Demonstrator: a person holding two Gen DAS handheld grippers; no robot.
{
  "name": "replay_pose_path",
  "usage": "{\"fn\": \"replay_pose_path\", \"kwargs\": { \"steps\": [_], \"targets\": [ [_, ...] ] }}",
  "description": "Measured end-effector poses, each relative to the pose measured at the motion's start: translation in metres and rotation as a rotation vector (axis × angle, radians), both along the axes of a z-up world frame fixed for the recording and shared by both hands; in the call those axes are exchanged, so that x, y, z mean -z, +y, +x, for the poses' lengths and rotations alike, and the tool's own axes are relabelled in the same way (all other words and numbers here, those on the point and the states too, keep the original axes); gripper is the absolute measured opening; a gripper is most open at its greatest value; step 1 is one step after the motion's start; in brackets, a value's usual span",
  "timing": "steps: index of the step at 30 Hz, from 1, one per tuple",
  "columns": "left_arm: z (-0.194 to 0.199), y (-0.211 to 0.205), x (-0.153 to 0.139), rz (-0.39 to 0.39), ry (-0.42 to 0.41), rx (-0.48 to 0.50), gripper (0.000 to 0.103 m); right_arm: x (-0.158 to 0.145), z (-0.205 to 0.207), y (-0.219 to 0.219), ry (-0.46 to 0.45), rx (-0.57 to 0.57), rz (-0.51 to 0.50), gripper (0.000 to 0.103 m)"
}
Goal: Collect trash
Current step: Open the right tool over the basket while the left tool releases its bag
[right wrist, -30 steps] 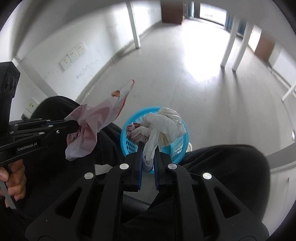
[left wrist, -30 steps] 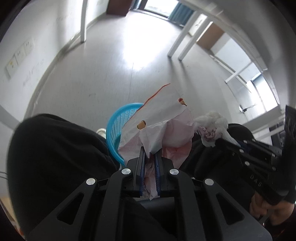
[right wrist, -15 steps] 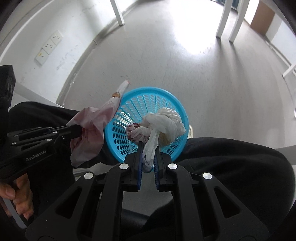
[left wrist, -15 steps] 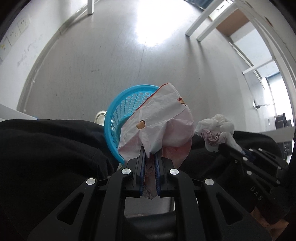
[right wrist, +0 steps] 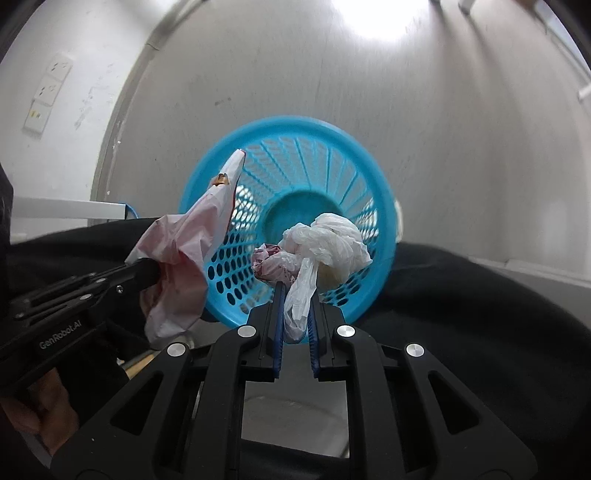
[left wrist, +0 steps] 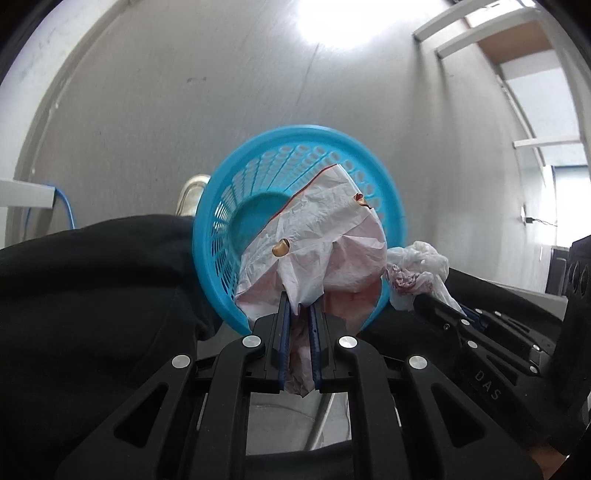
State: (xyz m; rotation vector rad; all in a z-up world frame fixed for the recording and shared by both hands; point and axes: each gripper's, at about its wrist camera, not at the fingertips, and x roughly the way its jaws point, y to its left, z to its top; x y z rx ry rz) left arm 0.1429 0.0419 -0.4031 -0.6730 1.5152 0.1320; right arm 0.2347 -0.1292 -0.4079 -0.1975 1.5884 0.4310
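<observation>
A pale grey floor [left wrist: 155,110] fills the upper half of both wrist views, with a bright glare patch near the top centre. A round blue perforated basket [left wrist: 221,206] stands on it at mid-frame, open mouth facing the cameras. At the basket's left edge in the left wrist view a white shoe [left wrist: 188,194] rests on the floor. White furniture legs [left wrist: 461,33] meet the floor at the upper right. A blue cable [left wrist: 66,210] at far left seems to run down toward it, though its end is hidden.
</observation>
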Motion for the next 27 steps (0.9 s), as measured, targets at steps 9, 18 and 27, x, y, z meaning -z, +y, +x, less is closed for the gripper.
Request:
{"fn": "replay_pose_path", "kwargs": {
  "steps": [9,18,27],
  "targets": [
    [0.012,0.004,0.012,-0.028,0.017,-0.03,0.028,0.015,0.012,-0.005,0.007,0.063,-0.027,0.022],
    [0.004,0.01,-0.013,-0.019,-0.045,-0.064,0.033,0.007,0.008,-0.004,-0.03,0.061,-0.013,0.035],
    [-0.004,-0.004,-0.045,0.087,-0.137,-0.012,0.034,-0.039,-0.02,0.001,-0.165,-0.014,0.019,0.035]
  ]
}}
